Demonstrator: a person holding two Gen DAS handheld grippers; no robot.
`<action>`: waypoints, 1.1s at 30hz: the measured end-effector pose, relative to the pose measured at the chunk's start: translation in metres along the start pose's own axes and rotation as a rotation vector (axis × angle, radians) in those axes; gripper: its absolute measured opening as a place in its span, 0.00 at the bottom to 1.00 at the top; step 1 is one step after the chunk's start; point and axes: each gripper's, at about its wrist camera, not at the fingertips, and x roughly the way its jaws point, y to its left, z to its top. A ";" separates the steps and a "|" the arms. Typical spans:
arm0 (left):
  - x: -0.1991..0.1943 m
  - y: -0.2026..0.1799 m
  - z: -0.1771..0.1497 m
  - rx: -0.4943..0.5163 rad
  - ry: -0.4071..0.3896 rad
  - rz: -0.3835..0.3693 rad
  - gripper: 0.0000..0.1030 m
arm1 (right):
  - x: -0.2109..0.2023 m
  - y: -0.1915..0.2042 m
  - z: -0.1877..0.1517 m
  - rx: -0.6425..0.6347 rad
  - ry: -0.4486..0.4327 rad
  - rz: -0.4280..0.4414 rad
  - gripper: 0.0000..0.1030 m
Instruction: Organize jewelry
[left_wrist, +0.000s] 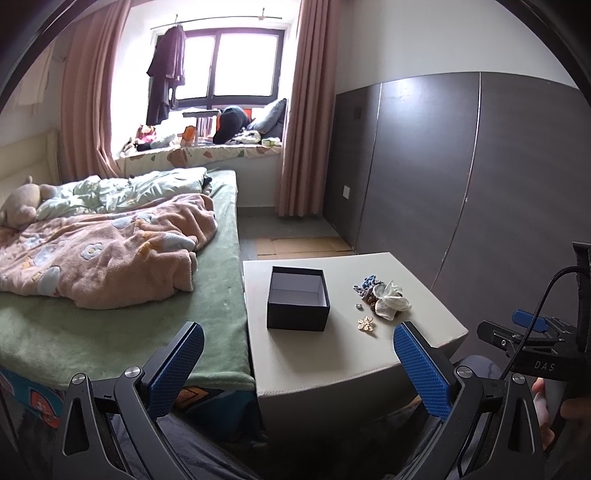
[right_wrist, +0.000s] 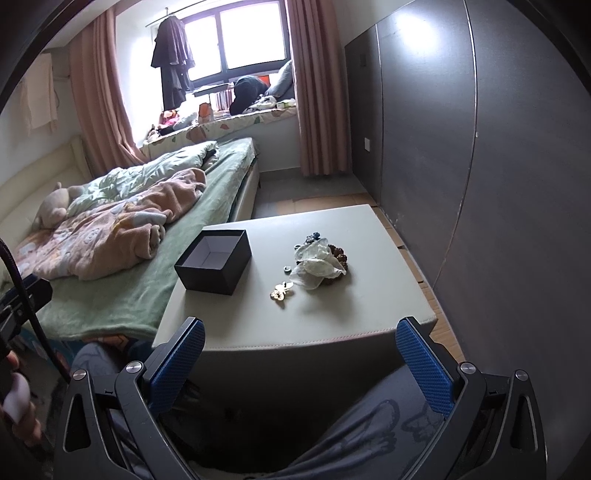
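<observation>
The left gripper (left_wrist: 299, 363) is hovering short of the near edge of a pale bedside stool (left_wrist: 295, 354), its blue-padded jaws standing wide apart with nothing between them, and the right gripper (right_wrist: 301, 356) is hanging in the same way over the person's lap, jaws likewise spread and holding nothing. On the stool's top a black box (left_wrist: 298, 303) is sitting open with no lid on it, showing a pale lining inside, toward the side nearest the bed (left_wrist: 122, 314). Well apart from the box, toward the wall side, the jewelry is lying in a loose cluster: a gold flower-shaped brooch (left_wrist: 365, 324) is resting nearest the grippers, a small silvery piece (left_wrist: 358, 306) is lying just beyond it, and farther back a heap of dark beaded pieces (left_wrist: 365, 290) is touching a crumpled whitish translucent bag (left_wrist: 389, 302), which is partly covering them in the right wrist view. What the small silvery piece is cannot be told. A pink flowered blanket (left_wrist: 99, 251) is lying rumpled on the bed's green cover, with a plush toy (left_wrist: 22, 203) beside it, and pink curtains (left_wrist: 306, 110) are framing a bright window (left_wrist: 221, 62) where a dark garment (left_wrist: 166, 74) is hanging
</observation>
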 end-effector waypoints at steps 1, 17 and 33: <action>0.000 0.000 0.000 -0.001 0.000 -0.003 1.00 | 0.000 0.000 0.000 -0.001 -0.001 0.001 1.00; 0.027 -0.024 0.017 0.052 0.027 -0.118 1.00 | -0.004 -0.007 0.010 0.003 -0.029 0.058 1.00; 0.132 -0.059 0.004 0.076 0.229 -0.180 0.69 | 0.065 -0.079 0.008 0.170 0.046 0.079 0.97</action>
